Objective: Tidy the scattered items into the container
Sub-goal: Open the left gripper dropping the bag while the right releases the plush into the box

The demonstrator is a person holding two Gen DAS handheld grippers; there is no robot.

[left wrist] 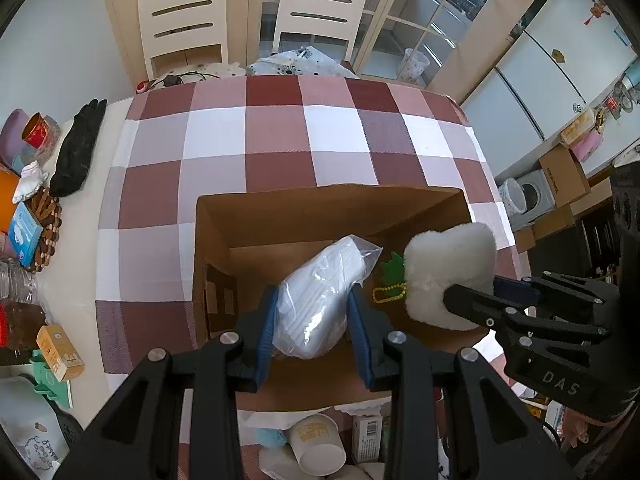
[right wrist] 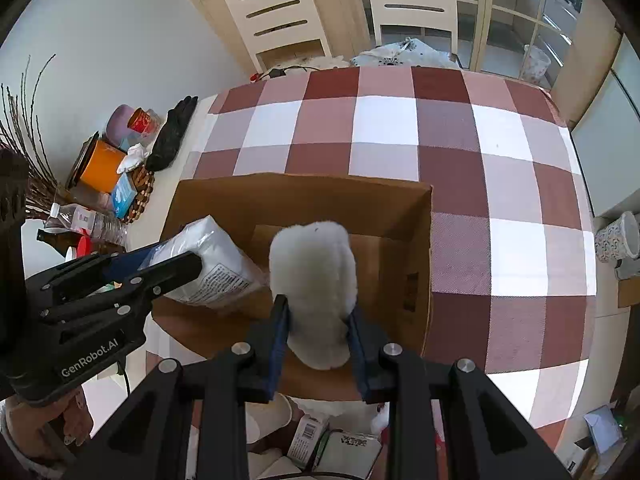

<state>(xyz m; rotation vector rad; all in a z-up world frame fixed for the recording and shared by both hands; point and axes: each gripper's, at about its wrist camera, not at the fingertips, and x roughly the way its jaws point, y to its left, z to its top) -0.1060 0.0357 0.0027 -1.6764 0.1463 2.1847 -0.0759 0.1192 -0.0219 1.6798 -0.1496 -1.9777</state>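
Observation:
An open cardboard box point(left wrist: 304, 208) point(right wrist: 304, 192) stands on the checked tablecloth, near its front edge. My left gripper point(left wrist: 312, 300) is shut on a white packet in clear plastic wrap point(left wrist: 320, 300) point(right wrist: 216, 264), held over the box's opening. My right gripper point(right wrist: 318, 312) point(left wrist: 472, 298) is shut on a white fluffy pad point(right wrist: 314, 276) point(left wrist: 448, 272), also above the box, to the right of the packet. Inside the box lie a green leaf-shaped piece point(left wrist: 392, 266) and a string of yellow beads point(left wrist: 388, 294).
Paper cups point(left wrist: 318, 444) and small cartons point(left wrist: 366, 438) point(right wrist: 306, 434) lie at the table's near edge below the grippers. Jars, a black glove point(left wrist: 78, 148), a bottle point(right wrist: 88, 218) and boxes crowd the left side. Two chairs point(left wrist: 180, 12) stand behind the table.

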